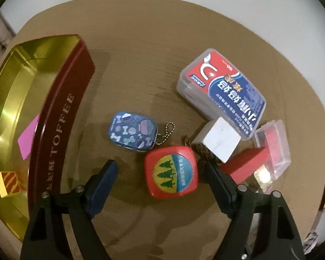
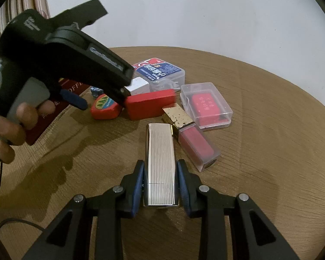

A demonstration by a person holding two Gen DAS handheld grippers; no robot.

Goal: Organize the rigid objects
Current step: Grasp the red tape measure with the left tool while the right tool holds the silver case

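Showing only rightward, right tongs (image 2: 159, 186) clamping silver lighter (image 2: 160, 162), toffee tin (image 1: 60, 112) leftward

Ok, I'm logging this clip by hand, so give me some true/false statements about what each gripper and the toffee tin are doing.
1. The right gripper clamps the ribbed silver metal case. True.
2. The left gripper grips the red square tape measure with the tree badge. False: its jaws stand open around it.
3. The open gold-lined toffee tin is empty. False: a pink card and a small striped cube lie inside.
4. The blue bone-patterned keychain tin lies on the table. True.
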